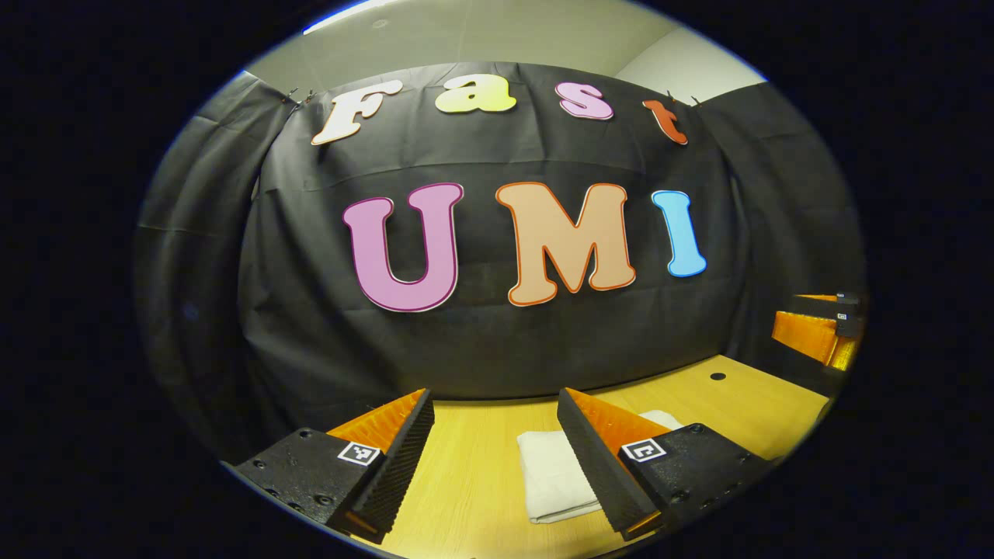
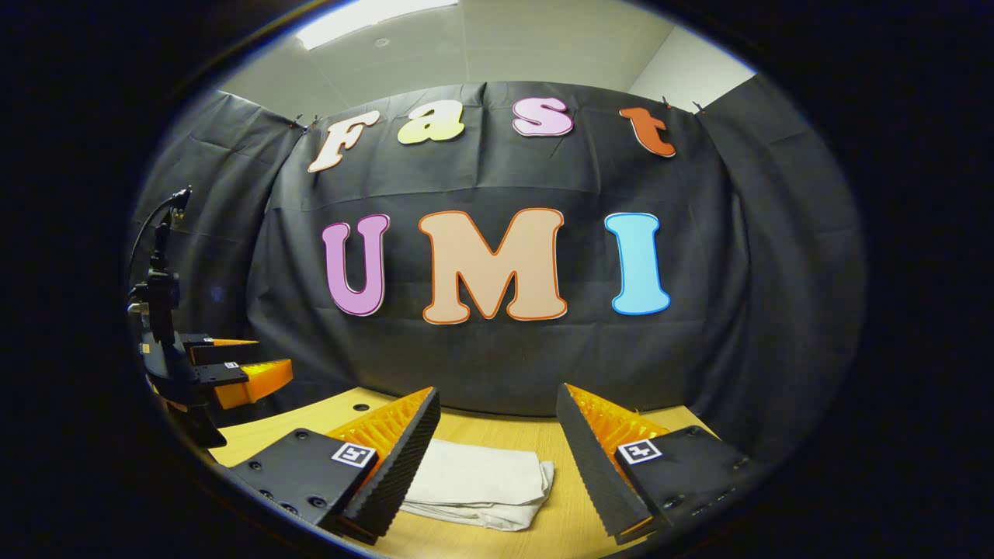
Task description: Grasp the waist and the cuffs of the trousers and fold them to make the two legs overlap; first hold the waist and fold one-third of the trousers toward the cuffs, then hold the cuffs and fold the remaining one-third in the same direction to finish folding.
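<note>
Two grippers hang above the table [image 1: 481, 466] with nothing between their fingers, and the trousers [image 1: 555, 473] lie below as a compact pale bundle, so by my reading the folding is done or all but done. What is left, I judge, is to check the stack: edges square, no cuff poking out, layers flat. If a layer needs tidying, come down from above, pinch a single edge only, and lay it over without dragging the whole pile across the wood.

Left gripper [image 1: 495, 466]: jaws spread wide, holding nothing and touching nothing. In the left gripper view the trousers sit on the wood beneath the gap, toward 5 o'clock of the picture, partly hidden behind the right-hand finger. At 3 o'clock, well apart near the table's far side, the other gripper shows at the rim.

Right gripper [image 2: 497, 466]: jaws likewise spread wide, empty and clear of the cloth. In the right gripper view the trousers [image 2: 481, 485] lie at about 6 o'clock, running under the left-hand finger, with stacked fold edges visible on the near right side. At 9 o'clock the left gripper [image 2: 248, 373] is held above the table edge, apart from the garment
</note>
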The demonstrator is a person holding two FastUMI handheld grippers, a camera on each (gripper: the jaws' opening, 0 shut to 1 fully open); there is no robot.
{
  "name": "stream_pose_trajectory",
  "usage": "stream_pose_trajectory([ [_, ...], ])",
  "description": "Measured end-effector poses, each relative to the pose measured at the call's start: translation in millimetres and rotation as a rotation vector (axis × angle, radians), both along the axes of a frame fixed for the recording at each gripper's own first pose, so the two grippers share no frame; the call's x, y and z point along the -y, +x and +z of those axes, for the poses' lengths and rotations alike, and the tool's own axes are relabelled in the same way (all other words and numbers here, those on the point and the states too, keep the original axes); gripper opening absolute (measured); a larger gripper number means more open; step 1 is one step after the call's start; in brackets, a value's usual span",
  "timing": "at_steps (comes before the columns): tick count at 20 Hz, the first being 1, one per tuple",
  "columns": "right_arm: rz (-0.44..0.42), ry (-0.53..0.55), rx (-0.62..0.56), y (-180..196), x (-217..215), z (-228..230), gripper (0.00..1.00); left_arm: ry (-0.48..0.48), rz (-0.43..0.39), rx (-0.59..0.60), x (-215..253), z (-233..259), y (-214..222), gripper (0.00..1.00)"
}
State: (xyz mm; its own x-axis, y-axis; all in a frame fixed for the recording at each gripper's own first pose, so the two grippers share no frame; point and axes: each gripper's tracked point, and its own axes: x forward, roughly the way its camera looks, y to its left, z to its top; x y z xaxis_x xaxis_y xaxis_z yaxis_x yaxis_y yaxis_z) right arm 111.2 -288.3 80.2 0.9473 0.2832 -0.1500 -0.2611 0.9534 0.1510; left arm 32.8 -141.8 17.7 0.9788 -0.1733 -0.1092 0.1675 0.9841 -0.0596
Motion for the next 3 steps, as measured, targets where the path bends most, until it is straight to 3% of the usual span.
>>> stream_pose_trajectory([
  [3, -0.006, -0.011, 0.003, -3.3, -1.6, 1.9, 0.97, 0.006, 0.003, 0.007, -6.7, -1.7, -2.4, 1.0],
])
